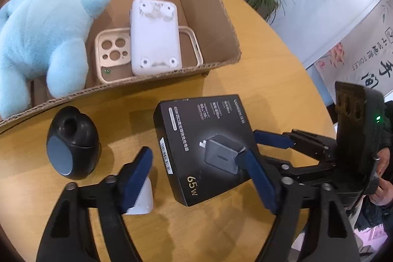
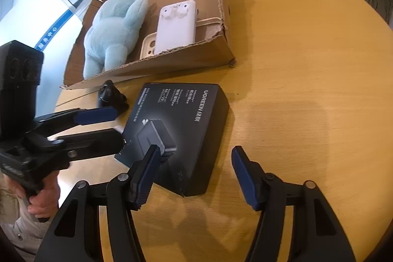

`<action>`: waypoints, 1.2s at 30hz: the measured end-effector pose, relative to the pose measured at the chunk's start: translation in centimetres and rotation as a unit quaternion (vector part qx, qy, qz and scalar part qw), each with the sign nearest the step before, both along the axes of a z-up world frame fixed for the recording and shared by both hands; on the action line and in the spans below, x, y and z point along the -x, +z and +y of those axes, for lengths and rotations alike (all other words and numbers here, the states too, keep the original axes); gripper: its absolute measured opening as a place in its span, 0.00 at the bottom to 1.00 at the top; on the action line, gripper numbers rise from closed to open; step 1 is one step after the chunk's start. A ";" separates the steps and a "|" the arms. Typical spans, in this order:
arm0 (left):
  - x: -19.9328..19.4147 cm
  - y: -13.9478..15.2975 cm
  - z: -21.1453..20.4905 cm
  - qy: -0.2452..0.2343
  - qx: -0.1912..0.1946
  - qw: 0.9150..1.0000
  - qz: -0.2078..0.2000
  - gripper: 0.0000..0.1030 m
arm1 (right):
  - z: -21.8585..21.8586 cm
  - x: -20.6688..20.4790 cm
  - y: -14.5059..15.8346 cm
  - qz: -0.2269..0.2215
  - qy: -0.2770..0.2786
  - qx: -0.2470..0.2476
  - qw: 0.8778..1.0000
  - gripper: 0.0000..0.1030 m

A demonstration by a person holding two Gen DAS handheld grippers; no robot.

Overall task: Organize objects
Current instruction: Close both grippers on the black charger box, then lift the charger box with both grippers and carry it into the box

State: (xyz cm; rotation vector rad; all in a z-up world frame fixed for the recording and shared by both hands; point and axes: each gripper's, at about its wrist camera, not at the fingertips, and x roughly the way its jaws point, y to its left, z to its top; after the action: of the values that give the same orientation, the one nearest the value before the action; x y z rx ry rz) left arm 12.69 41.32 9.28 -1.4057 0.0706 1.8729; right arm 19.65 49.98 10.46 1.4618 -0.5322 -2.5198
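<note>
A black UGREEN charger box [image 1: 206, 149] lies flat on the round wooden table [image 1: 258, 80], just in front of an open cardboard box [image 1: 201, 23]. Both tongs are gathered round it. The left gripper [image 1: 199, 178] stands partly open, one blue pad laid over the box's near corner and the other out beside a small white object [image 1: 142, 200], perhaps a charger, that is mostly hidden behind the finger; the jaws pinch nothing. The right gripper [image 2: 194, 171] is also partly open, its left pad resting over the box's near edge and its right pad clear of the box above bare tabletop, so it grips nothing either. A black egg-shaped gadget [image 1: 73, 144] with a grey-blue round face stands to the left of the charger box, close to the carton's front wall. Inside the carton lie a light blue plush toy [image 1: 41, 33], a beige phone case [image 1: 113, 53] and a white power bank [image 1: 154, 38] resting across that case. A hand [image 2: 41, 198] holds the left gripper's handle.
</note>
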 end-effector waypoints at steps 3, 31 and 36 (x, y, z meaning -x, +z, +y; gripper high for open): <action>0.0 -0.3 0.7 -0.011 0.011 1.000 -0.008 0.56 | 0.0 0.2 -0.1 0.001 0.003 0.004 1.000 0.52; -2.2 1.8 -0.1 -0.026 0.011 0.999 0.042 0.52 | -0.5 -0.9 2.4 0.029 -0.005 -0.012 0.999 0.32; -2.8 4.2 -1.1 -0.023 0.001 0.998 0.065 0.52 | -1.2 -1.5 4.7 0.053 -0.007 -0.027 0.998 0.32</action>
State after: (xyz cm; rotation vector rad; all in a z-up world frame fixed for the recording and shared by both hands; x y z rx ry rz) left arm 15.53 40.20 13.44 -1.2722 0.1669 1.9246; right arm 21.11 48.82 15.19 1.3363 -0.4618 -2.6248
